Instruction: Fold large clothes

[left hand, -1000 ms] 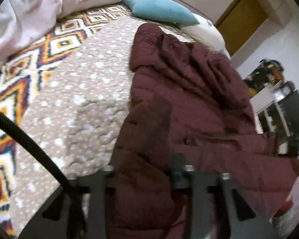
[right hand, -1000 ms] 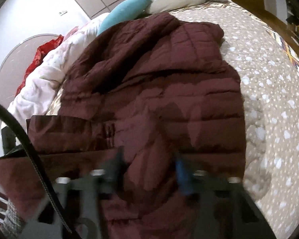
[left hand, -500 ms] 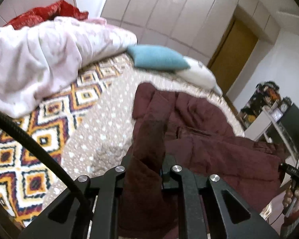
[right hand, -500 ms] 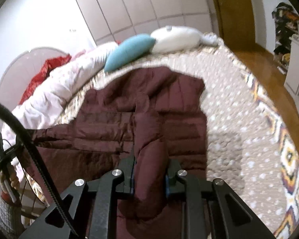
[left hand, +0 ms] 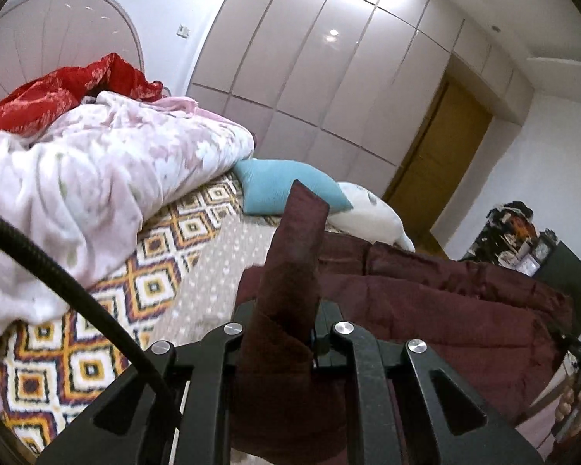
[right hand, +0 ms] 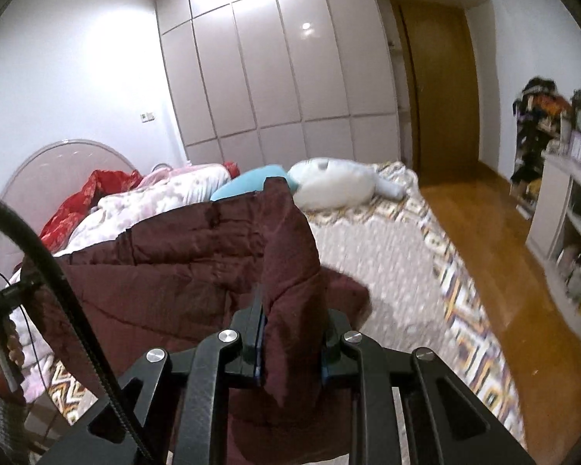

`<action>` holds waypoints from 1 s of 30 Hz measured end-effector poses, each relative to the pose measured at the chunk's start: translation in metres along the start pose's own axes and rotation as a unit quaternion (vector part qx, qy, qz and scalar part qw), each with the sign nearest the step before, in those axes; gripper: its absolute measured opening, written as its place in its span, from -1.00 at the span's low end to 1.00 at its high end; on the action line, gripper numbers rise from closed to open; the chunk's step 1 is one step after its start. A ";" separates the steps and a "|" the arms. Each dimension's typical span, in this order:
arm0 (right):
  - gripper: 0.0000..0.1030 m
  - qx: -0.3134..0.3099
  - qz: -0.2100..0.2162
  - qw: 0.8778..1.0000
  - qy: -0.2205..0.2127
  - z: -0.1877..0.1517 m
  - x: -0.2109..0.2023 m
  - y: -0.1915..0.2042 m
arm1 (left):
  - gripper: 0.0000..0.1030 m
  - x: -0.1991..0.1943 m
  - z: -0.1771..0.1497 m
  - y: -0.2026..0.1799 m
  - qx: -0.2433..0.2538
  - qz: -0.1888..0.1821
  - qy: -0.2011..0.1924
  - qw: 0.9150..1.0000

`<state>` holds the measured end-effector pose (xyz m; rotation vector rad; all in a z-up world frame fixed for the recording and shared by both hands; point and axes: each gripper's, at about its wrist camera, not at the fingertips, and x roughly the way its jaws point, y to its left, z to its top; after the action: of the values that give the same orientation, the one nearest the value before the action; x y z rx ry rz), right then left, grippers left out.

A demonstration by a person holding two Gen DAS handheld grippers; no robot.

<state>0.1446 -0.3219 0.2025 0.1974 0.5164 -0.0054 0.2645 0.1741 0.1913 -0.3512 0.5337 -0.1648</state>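
A dark maroon quilted jacket [left hand: 445, 302] hangs stretched between my two grippers above the bed; it also shows in the right wrist view [right hand: 174, 271]. My left gripper [left hand: 286, 333] is shut on one corner of the jacket, and a flap of fabric sticks up between its jaws. My right gripper [right hand: 290, 333] is shut on the other corner, with fabric bunched between its jaws. The lifted jacket hides the bed surface under it.
The bed has a patterned beige bedspread [left hand: 162, 283], also seen in the right wrist view [right hand: 387, 255]. A pink-white duvet [left hand: 77, 178], red cloth [left hand: 58, 93], teal pillow [left hand: 282, 190] and white plush [right hand: 337, 186] lie at its far side. Wooden floor [right hand: 495, 240] and shelves [right hand: 569, 217] are to the right.
Both grippers have risen with the jacket's edge; the jacket went from lying flat on the bed to hanging lifted between them, and the views tilted up toward the wardrobe.
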 end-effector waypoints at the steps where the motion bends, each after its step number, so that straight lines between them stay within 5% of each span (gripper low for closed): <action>1: -0.60 -0.005 -0.004 1.000 -0.002 0.010 0.003 0.002 | -0.73 0.005 0.009 -0.004 -0.001 0.002 0.000 1.000; 9: -0.60 -0.023 -0.044 0.999 -0.003 0.064 0.058 0.004 | -0.73 0.082 0.060 -0.021 0.009 0.034 0.006 0.999; 15: -0.60 -0.006 -0.077 0.997 0.018 0.074 0.141 -0.015 | -0.73 0.177 0.064 -0.018 0.020 0.068 0.039 0.997; 23: -0.60 0.031 -0.094 0.991 0.094 0.038 0.279 -0.057 | -0.72 0.321 0.020 -0.003 0.048 0.128 0.102 0.985; 30: -0.58 0.100 -0.105 0.977 0.157 -0.025 0.369 -0.113 | -0.53 0.405 -0.025 0.035 0.048 0.166 0.147 0.974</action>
<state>0.4470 -0.4113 -0.0208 0.3433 0.8515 -0.2372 0.5976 0.1010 -0.0319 -0.1391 0.8649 0.0826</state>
